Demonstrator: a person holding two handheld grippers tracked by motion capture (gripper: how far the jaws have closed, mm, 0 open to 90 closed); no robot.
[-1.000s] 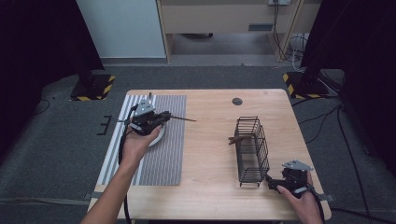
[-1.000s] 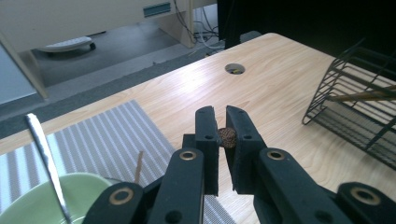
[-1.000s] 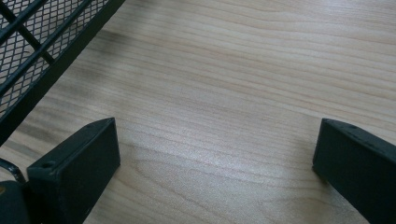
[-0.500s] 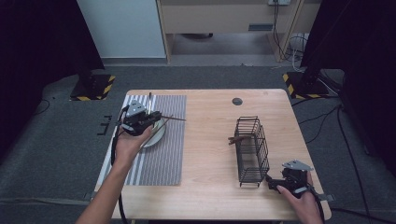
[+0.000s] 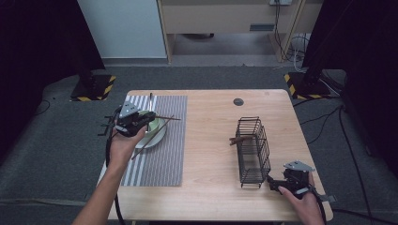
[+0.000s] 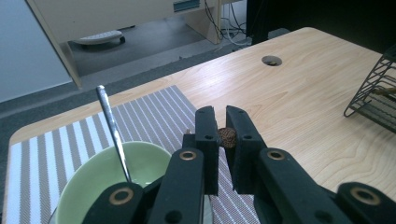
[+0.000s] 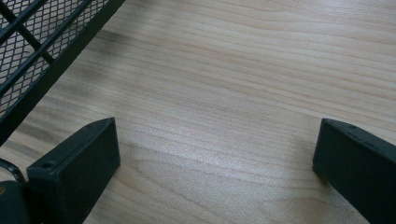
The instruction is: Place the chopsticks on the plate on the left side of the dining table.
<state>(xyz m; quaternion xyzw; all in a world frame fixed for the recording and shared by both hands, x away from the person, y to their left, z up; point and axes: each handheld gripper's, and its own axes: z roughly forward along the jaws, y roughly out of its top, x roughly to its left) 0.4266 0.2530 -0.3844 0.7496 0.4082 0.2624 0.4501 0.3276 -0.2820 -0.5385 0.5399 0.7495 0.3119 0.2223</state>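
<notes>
Chopstick (image 5: 162,118), dark brown and thin, clamped near one end between narrow jaws of left gripper (image 5: 141,121); round speckled end face seen between the pads in the left gripper view (image 6: 227,137). Held roughly level, shaft reaching toward the table's middle above the bowl's far rim and striped mat (image 5: 164,154). Second chopstick (image 5: 151,138), same colour, lying aslant across the bowl's near rim, lower end on the mat.

Bowl (image 5: 157,136): pale green, shallow, on the mat at the table's left. Inside: metal spoon (image 6: 113,132), handle leaning up and away over the far rim; contents otherwise unclear.

Basket (image 5: 253,150): black wire, tall and narrow, lying on the bare wood right of centre. One brown stick-like piece (image 5: 238,139) poking out through its left side; rest of the interior hard to read.

Right gripper (image 5: 278,182): jaws wide apart, nothing between them, resting low on the table just beside the basket's near right corner; mesh wall seen at upper left in the right gripper view (image 7: 42,32).

Table (image 5: 211,187): light wood, small round hole (image 5: 238,101) near the far edge.
</notes>
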